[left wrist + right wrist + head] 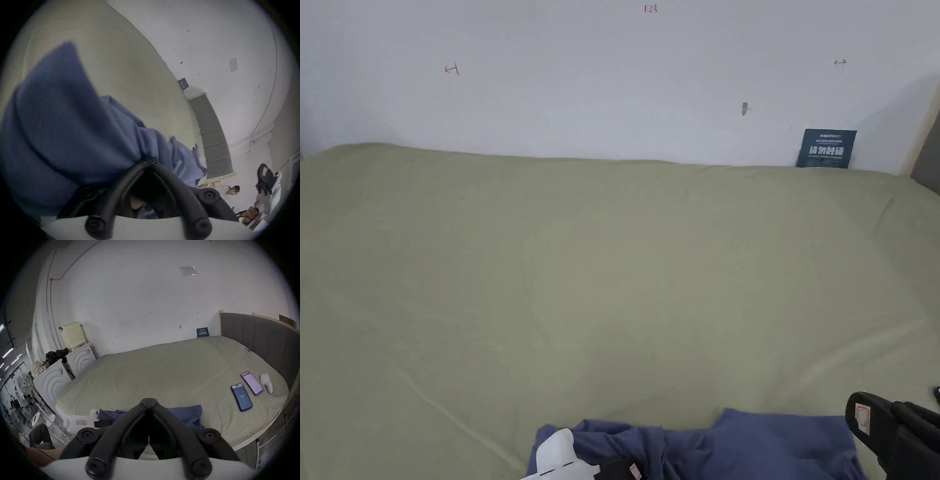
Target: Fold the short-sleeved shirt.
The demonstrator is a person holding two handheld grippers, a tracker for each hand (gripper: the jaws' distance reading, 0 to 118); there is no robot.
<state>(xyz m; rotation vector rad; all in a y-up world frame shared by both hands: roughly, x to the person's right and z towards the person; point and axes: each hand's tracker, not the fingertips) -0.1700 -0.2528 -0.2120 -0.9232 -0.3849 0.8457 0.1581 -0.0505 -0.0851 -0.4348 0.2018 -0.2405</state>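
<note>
White wall and a wide bed [612,262] under an olive sheet make up the scene; the blue short-sleeved shirt [737,447] lies bunched at the near edge, close to the person. In the left gripper view the left hand-held gripper [148,160] has its jaws together on a gathered fold of the cloth, which drapes away from the tips. The right hand-held gripper [148,400] hovers just right of the shirt, tips pressed together with nothing between them. Two phones [241,396] and a small white object [266,384] rest well to the right on the sheet.

The shirt is not yet spread, so the step in hand looks like laying it flat. To do that well, the right tool should part and take the opposite edge, then both should pull the cloth taut toward the open middle of the bed, clear of the phones.
</note>
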